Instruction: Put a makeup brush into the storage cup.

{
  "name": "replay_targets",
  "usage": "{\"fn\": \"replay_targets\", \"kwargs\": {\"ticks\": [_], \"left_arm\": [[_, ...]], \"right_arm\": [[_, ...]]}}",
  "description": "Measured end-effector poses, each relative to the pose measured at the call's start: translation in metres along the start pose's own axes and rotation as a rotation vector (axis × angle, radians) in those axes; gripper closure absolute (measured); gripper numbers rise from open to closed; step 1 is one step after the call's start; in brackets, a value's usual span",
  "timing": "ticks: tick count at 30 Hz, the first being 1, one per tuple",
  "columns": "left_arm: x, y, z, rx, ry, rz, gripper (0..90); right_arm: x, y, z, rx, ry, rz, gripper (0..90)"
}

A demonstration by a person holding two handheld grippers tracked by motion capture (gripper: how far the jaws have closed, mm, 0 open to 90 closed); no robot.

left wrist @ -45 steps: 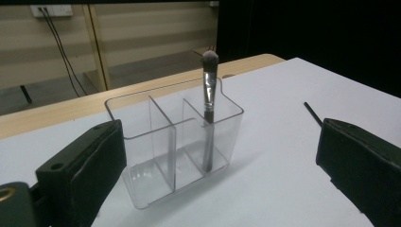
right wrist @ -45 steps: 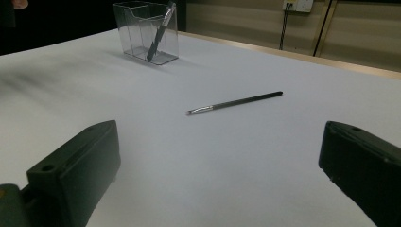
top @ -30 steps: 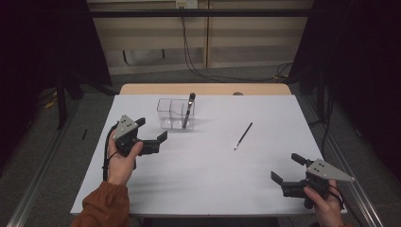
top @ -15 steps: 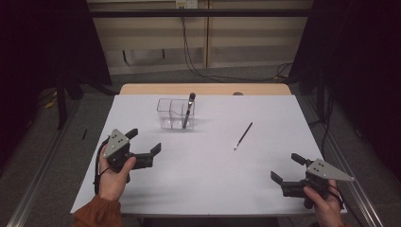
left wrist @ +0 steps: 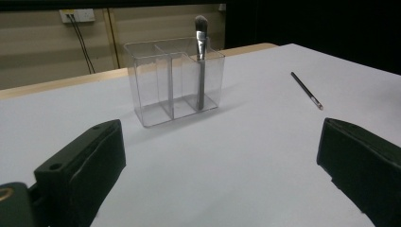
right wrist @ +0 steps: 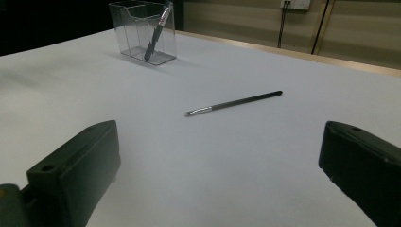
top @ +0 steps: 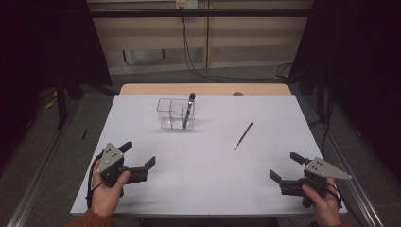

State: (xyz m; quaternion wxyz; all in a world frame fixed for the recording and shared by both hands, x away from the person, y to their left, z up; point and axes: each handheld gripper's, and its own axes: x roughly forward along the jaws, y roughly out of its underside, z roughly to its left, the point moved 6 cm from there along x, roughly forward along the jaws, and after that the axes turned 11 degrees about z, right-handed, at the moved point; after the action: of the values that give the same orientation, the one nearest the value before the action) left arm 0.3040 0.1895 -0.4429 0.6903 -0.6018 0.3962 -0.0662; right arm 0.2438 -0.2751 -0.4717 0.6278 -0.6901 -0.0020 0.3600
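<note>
High view: white table, clear organizer holding one brush. Thin brush lies loose right of organizer. Both grippers, left and right, gape wide, empty. Right should probably pinch it mid-handle, jaws across shaft.

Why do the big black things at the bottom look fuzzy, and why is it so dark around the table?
Left and right gripper views: the jaws sit too close to the camera, so they blur. High view: light falls on the white table, leaving the room around it dim.
</note>
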Motion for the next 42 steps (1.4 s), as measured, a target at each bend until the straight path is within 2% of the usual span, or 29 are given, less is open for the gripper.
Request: {"fn": "replay_targets", "kwargs": {"ticks": [2, 4, 6, 7, 13, 19, 26, 28, 30, 35, 42], "left_arm": [[-0.002, -0.001, 0.0, 0.013, -0.01, -0.003, 2.1], [-0.004, 0.001, -0.003, 0.0, -0.007, -0.015, 2.1], [-0.004, 0.005, -0.006, 0.021, -0.013, 0.009, 2.8], [-0.004, 0.006, -0.008, 0.017, 0.002, 0.007, 2.9], [-0.012, 0.011, -0.01, 0.006, 0.002, -0.024, 2.4], [-0.008, 0.019, -0.006, 0.002, 0.005, 0.006, 2.3], [-0.012, 0.02, 0.0, -0.024, -0.005, -0.013, 2.3], [-0.013, 0.02, 0.001, -0.017, -0.002, -0.015, 2.3], [-0.012, 0.021, 0.004, -0.022, -0.009, -0.012, 2.3], [-0.014, 0.025, 0.009, -0.041, -0.015, -0.006, 2.3], [-0.017, 0.022, 0.01, -0.039, -0.028, -0.016, 2.3]], "right_arm": [[0.001, 0.0, -0.001, 0.005, 0.004, -0.002, 0.0], [0.0, -0.001, -0.002, 0.006, 0.008, -0.006, 0.0], [-0.001, -0.001, -0.002, 0.004, 0.007, -0.008, 0.0], [-0.001, 0.0, -0.002, 0.002, 0.007, -0.007, 0.0], [-0.006, 0.0, -0.001, -0.004, 0.003, -0.019, 0.0], [-0.006, 0.0, -0.001, -0.006, -0.002, -0.019, 0.0], [-0.005, -0.002, 0.001, -0.014, -0.008, -0.026, 0.0], [-0.005, -0.004, 0.002, -0.019, -0.012, -0.03, 0.0], [-0.004, -0.006, 0.001, 0.0, -0.016, -0.039, 0.0], [0.002, -0.012, 0.002, 0.0, -0.027, -0.04, 0.0], [0.009, -0.02, 0.007, -0.037, -0.06, -0.04, 0.0]]}}
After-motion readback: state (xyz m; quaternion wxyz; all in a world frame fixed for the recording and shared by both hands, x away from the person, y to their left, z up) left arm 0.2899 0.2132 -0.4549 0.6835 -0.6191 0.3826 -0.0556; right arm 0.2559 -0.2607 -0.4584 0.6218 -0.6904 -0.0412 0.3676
